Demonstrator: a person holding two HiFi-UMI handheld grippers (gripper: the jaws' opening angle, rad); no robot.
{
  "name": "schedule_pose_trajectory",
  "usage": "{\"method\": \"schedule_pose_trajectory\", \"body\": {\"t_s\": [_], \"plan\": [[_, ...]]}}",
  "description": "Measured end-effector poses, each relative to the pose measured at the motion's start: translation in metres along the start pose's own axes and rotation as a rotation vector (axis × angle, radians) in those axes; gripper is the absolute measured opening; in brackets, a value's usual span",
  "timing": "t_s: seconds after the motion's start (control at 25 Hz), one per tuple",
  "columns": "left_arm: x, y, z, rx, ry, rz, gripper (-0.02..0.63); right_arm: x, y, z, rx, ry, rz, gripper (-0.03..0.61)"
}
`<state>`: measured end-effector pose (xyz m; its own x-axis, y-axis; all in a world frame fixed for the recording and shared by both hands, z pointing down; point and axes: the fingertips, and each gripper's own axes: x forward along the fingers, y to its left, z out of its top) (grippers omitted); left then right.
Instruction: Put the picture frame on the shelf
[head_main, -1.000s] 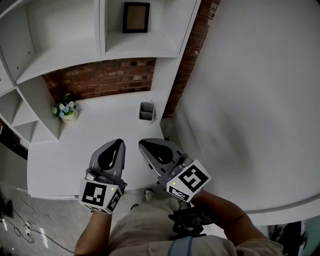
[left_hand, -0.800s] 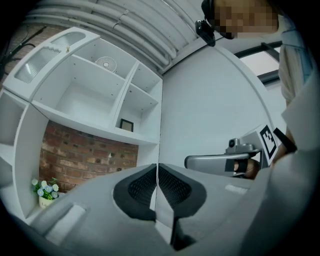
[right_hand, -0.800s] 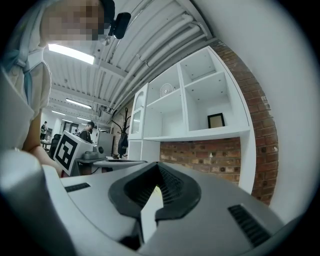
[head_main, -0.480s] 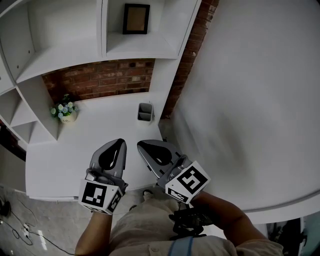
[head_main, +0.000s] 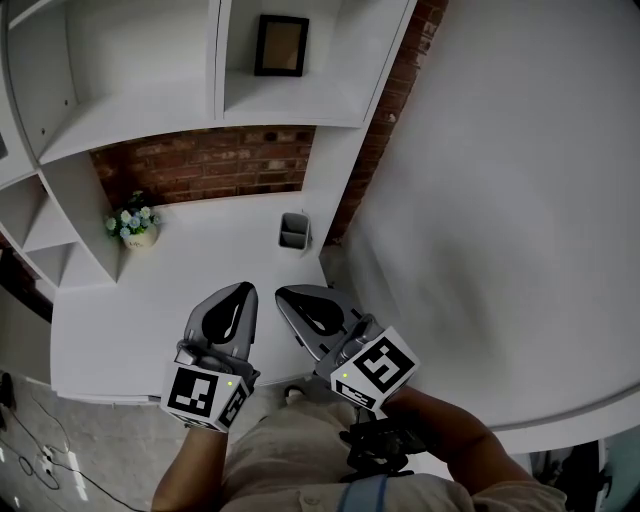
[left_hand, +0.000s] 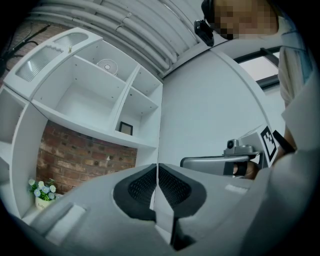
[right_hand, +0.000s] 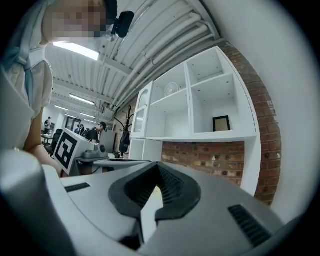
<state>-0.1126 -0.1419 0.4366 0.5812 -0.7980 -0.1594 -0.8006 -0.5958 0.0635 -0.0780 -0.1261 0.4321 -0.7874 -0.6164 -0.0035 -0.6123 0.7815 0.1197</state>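
Both tongs idle, nothing in hand.

Left tongs (left_hand: 157, 175): jaws fully together, the ribbed black pads meeting along one line, and nothing is between them. Right tongs (right_hand: 159, 177): jaws likewise closed at the tips and empty.

From the head view I see the pair side by side over the near edge of the white desk (head_main: 190, 290). Their tips are close together but not touching, and the right pair is angled in slightly toward the left pair. In the left gripper view the right tongs sit just off to the right at about the same height.

Picture frame (head_main: 281, 45): dark border, brownish centre. It stands upright toward the back of the right-hand compartment of the white shelf (head_main: 290, 112). It is ahead of and above both tongs and well apart from them, nearly in line with the gap between the two tips. I cannot tell whether it leans on the back panel.

Other items, placed from the tongs:
- Small grey holder (head_main: 294, 230) stands on the desk ahead of the right tongs' tip, between the tongs and the brick wall (head_main: 210, 165).
- Flower pot (head_main: 133, 222) is ahead and well to the left of the left tongs, in the desk's corner against the shelf side.
- Small fan (left_hand: 106, 66) sits in a shelf compartment higher than the frame's.
- Plain white wall (head_main: 500, 200) lies to the right of the right tongs.
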Motion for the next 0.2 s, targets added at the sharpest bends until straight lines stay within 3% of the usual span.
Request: {"method": "schedule_pose_trajectory", "body": {"t_s": [0.2], "plan": [[0.0,0.0056,0.0022,-0.003,-0.008,0.0,0.021,0.0063,-0.0023,-0.004,0.004,0.015,0.004,0.014]]}}
